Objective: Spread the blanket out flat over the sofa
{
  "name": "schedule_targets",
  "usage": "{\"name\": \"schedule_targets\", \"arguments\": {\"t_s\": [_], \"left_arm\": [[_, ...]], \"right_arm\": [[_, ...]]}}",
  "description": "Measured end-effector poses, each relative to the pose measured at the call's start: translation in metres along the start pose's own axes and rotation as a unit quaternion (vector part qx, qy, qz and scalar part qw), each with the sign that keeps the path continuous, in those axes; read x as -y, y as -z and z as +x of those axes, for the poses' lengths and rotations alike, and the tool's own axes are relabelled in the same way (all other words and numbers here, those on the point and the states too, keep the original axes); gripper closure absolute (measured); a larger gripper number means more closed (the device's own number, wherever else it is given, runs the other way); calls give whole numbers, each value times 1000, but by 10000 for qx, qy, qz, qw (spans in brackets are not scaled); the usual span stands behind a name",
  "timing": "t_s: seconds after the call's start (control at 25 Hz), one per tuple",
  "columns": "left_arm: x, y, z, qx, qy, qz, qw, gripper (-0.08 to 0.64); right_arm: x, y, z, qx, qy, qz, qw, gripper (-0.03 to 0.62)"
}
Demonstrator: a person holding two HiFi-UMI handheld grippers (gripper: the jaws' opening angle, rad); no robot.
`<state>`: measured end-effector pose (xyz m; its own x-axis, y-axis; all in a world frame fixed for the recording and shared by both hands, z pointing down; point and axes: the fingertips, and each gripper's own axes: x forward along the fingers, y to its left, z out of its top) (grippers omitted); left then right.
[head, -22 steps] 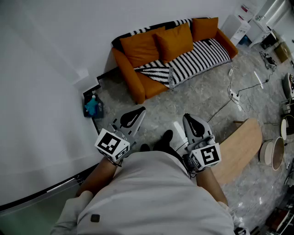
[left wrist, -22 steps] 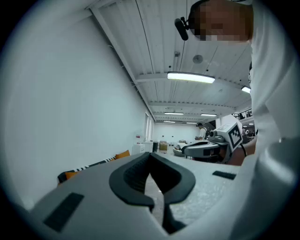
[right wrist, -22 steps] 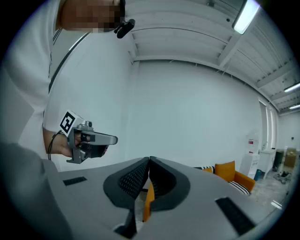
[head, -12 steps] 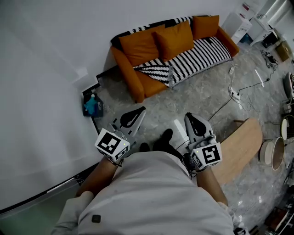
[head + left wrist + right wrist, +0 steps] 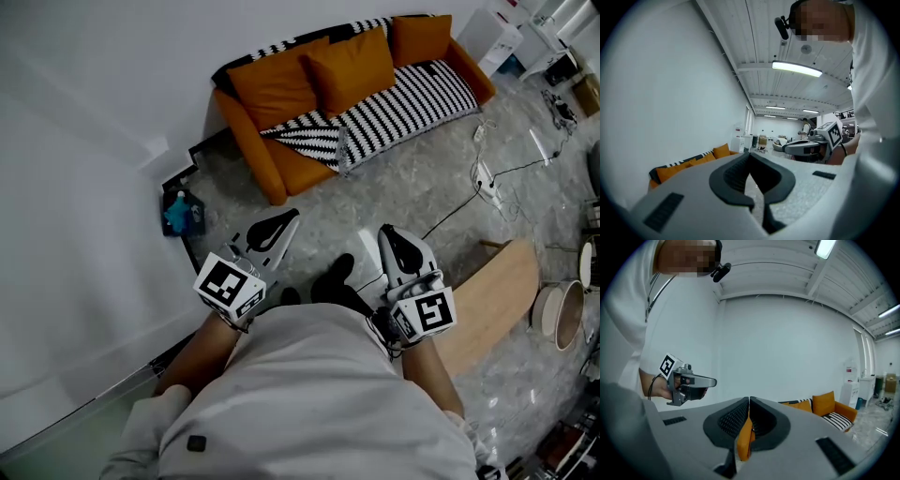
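Note:
The orange sofa [image 5: 281,178] stands against the white wall across the floor. A black-and-white striped blanket [image 5: 403,103] covers its seat and runs along the backrest, with a bunched fold [image 5: 314,142] at the seat's left front. Three orange cushions lean on it. Both grippers are held close to my body, far from the sofa. My left gripper [image 5: 289,218] is shut and empty, its jaws meeting in the left gripper view [image 5: 750,155]. My right gripper [image 5: 385,232] is also shut with nothing held [image 5: 749,400]. The sofa [image 5: 825,406] shows beyond it.
A blue object [image 5: 178,214] sits in a black box by the wall. Cables and a power strip [image 5: 485,176] lie on the grey floor right of the sofa. A wooden board [image 5: 492,300] is at my right, with round things [image 5: 561,314] beyond it. White cabinets [image 5: 492,36] stand past the sofa's right end.
The head view has shifted slightly, so the sofa sits a little higher and further left. Both grippers stay shut near my body.

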<state>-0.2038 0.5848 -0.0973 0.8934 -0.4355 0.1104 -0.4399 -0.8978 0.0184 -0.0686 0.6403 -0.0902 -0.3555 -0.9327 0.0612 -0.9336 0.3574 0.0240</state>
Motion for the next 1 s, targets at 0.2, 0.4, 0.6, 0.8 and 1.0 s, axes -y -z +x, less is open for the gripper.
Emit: {"name": "schedule_targets", "arguments": {"t_s": [0.2,0.4,0.6,0.8,1.0], "left_arm": [[-7,-6,77,-56,18,-7,10000,551],[-1,-12,142,-37,34,-42,10000,551],[1,-15,180,-111,-15,70,9999,551],[-9,-10,200,-215,-110,45,9997,551],[-39,-7,218,-285,-193,35,9994,551]], "right_arm": [[70,11,11,-127,-42,104,9999,561],[129,17,10,-180,-92,126,9997,561],[172,22,11,-194,-166,48,9997,560],[201,32,14,-294,-143,110,9994,560],[220,35,41,-313,-191,69,9993,558]]}}
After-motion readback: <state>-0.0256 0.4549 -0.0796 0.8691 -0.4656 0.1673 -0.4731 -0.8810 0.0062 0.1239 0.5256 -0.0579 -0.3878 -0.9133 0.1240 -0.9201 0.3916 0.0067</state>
